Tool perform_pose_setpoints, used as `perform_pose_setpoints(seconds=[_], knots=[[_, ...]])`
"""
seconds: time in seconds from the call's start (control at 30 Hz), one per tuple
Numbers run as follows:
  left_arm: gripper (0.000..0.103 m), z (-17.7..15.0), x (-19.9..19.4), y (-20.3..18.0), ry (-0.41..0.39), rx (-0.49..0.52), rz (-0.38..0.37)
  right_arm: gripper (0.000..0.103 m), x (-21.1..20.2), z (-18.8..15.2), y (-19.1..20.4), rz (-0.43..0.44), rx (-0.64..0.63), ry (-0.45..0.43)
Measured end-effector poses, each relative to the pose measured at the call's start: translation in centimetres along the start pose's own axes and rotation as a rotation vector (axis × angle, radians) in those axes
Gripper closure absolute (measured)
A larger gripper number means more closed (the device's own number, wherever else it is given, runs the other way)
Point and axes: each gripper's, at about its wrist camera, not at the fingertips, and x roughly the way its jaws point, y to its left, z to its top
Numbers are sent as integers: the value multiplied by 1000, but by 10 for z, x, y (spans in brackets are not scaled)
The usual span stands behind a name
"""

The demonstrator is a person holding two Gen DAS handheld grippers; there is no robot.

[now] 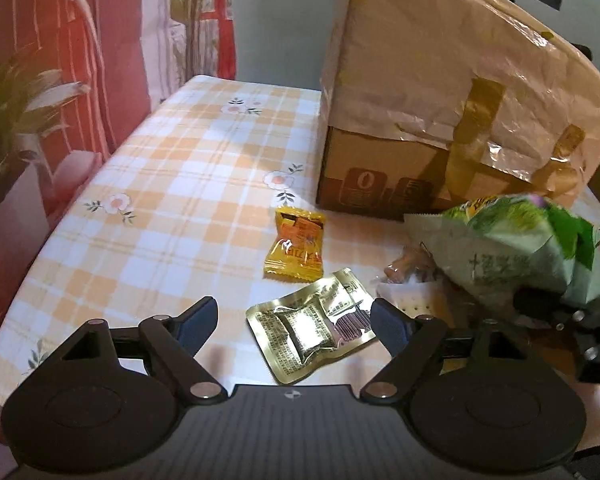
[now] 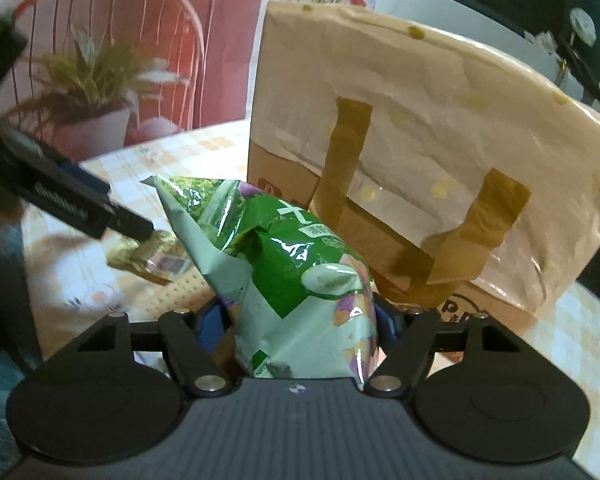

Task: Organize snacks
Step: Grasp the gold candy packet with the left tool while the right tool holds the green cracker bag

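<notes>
Our right tool [image 2: 300,320] clamps the green snack bag [image 2: 296,280], held up off the surface [image 1: 172,184] near the box [image 2: 420,160]. We should keep the squeeze gentle and lift it clear. Our left tool [image 1: 296,320] stands wide over the gold packet [image 1: 312,328]; centre it before closing.

Orange-and-white checked tablecloth with little flower prints [image 1: 172,160] fills the left, a crinkly yellow-orange snack packet [image 1: 295,246] sits mid-frame, a shiny gold foil pouch [image 1: 312,324] below it, a green-and-purple glossy chip bag [image 2: 296,280] right, and a tan cardboard box with brown tape [image 1: 440,92] upper right.
</notes>
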Motion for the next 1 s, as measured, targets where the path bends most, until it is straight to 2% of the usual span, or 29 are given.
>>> perform_pose_setpoints(seconds=[0.1,0.17,0.4,0.53,0.6,0.67,0.8,1.0], knots=[[24,3,1,3,-23,39,-2,31,-7,0,-3,20,45,-13],[34,8,3,7,-32,38,-19,31,-10,2,-3,14,51,-18],[35,12,18,6,-15,79,-28,31,-21,6,-12,-29,96,-54],[35,7,24,7,-3,90,-99,31,-22,4,-15,-33,105,-54],[38,6,26,5,-10,111,-128,31,-21,5,-15,-34,112,-51],[46,6,28,1,-14,146,-133,31,-21,5,-16,-35,117,-50],[46,4,33,2,12,169,-168,31,-19,8,-11,-33,113,-53],[46,5,43,11,34,154,-169,31,-20,6,-14,-34,128,-52]])
